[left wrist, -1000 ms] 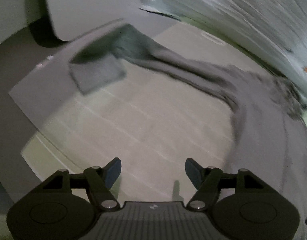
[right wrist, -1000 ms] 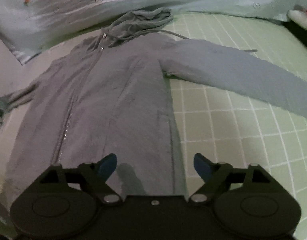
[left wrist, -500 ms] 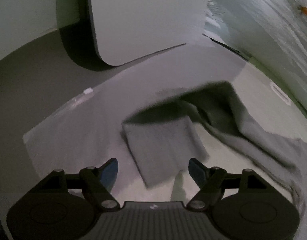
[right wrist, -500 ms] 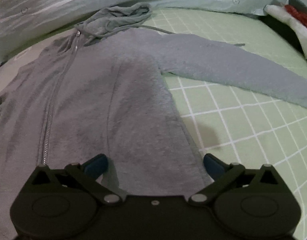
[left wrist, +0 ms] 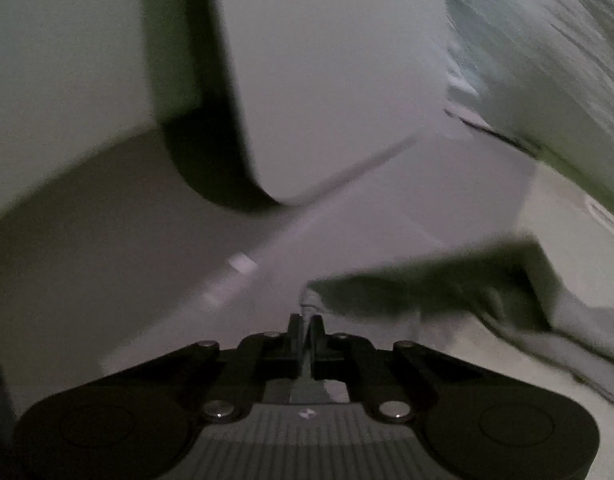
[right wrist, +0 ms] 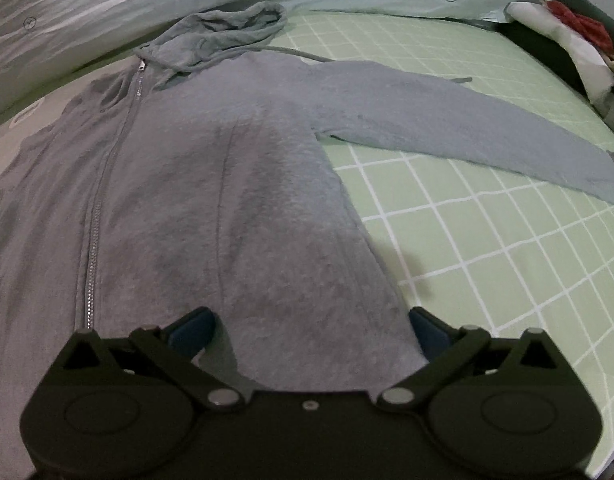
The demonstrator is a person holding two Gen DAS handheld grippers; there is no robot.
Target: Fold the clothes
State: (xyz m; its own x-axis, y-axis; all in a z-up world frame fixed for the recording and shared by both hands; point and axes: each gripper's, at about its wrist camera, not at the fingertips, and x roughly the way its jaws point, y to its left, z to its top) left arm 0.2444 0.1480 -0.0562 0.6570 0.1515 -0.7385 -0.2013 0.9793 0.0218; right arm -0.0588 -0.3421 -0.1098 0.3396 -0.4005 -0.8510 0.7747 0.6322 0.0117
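Note:
A grey zip hoodie [right wrist: 227, 184] lies flat, front up, on a green checked bed sheet [right wrist: 487, 260], hood [right wrist: 223, 36] at the far end and one sleeve [right wrist: 467, 132] stretched out to the right. My right gripper [right wrist: 311, 328] is open, its jaws straddling the hoodie's bottom hem near the right corner. In the left wrist view, my left gripper [left wrist: 305, 326] is shut on the cuff [left wrist: 309, 304] of the other sleeve [left wrist: 487, 292], which trails off to the right, lifted off the bed.
A pale quilt with a carrot print [right wrist: 87, 4] lies bunched along the far side of the bed. A pile of clothes [right wrist: 567, 32] sits at the far right corner. A white headboard or panel [left wrist: 327, 80] stands ahead of the left gripper, beyond the bed edge.
My left gripper moved up to the sleeve cuff and closed on it. My right gripper moved forward and lower onto the hoodie's bottom hem, still open.

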